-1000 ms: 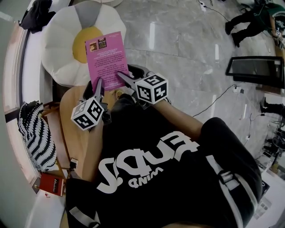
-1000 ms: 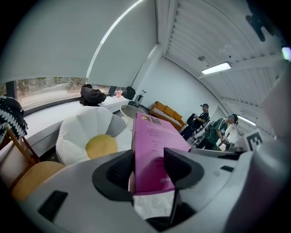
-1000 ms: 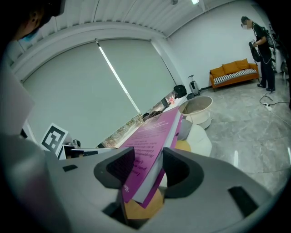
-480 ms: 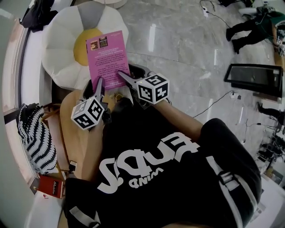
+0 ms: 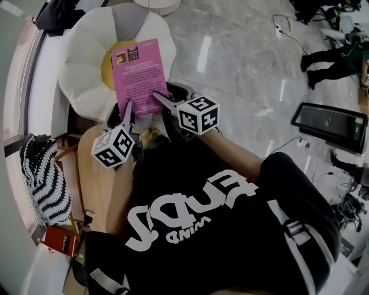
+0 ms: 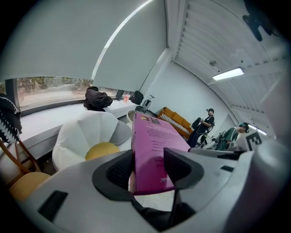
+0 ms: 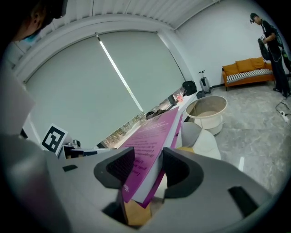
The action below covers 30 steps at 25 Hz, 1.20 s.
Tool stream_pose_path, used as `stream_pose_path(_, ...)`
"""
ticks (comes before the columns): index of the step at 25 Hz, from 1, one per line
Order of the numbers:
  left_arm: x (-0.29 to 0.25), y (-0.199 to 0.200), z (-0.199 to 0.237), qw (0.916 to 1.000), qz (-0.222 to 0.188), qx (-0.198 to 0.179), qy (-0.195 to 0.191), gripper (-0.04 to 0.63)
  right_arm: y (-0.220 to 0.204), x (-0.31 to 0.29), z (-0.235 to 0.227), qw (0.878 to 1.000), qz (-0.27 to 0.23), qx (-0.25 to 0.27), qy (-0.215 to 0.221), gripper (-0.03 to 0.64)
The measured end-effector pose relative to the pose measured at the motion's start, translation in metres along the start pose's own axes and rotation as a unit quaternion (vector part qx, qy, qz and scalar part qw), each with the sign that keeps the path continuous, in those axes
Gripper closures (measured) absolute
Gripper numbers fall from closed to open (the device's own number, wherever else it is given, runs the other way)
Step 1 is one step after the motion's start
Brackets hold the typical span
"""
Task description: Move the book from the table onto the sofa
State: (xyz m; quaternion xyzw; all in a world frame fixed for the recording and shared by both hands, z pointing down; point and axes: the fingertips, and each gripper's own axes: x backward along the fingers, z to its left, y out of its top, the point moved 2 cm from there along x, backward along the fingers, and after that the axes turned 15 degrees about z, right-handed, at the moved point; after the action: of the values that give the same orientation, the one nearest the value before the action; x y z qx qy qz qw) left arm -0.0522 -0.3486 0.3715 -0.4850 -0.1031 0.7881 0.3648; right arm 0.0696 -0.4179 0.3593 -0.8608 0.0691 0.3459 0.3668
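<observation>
A magenta book (image 5: pixel 138 76) is held in the air by both grippers, over the near part of the white flower-shaped sofa (image 5: pixel 81 63) with its yellow middle. My left gripper (image 5: pixel 128 110) is shut on the book's near left corner; its pads clamp the book (image 6: pixel 152 154). My right gripper (image 5: pixel 158 99) is shut on the near right corner, and the book (image 7: pixel 148 150) sits tilted between its pads. The round wooden table (image 5: pixel 98 173) lies below and behind the grippers.
A black-and-white striped cushion (image 5: pixel 43 178) lies on a wooden chair at the left. A dark bag (image 5: pixel 57 14) sits on the window ledge. A red box (image 5: pixel 57 241) lies low at the left. People (image 5: pixel 334 57) and a black tray (image 5: pixel 330 120) are on the marble floor at right.
Both grippers have carried the book away from the table and further over the flower-shaped sofa. The grip on the book is unchanged.
</observation>
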Motion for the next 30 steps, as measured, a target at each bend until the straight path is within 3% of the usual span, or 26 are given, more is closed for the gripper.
stream_pose_path(17, -0.083, 0.114, 0.013, 0.9952, -0.016, 0.073, 0.063, 0.373, 0.13, -0.073, -0.078, 0.994, 0.071, 0.05, 0.067, 0.426)
stream_pose_path(30, -0.105, 0.134, 0.028, 0.9866, -0.048, 0.117, 0.104, 0.374, 0.158, -0.11, -0.097, 0.986, 0.103, 0.075, 0.106, 0.426)
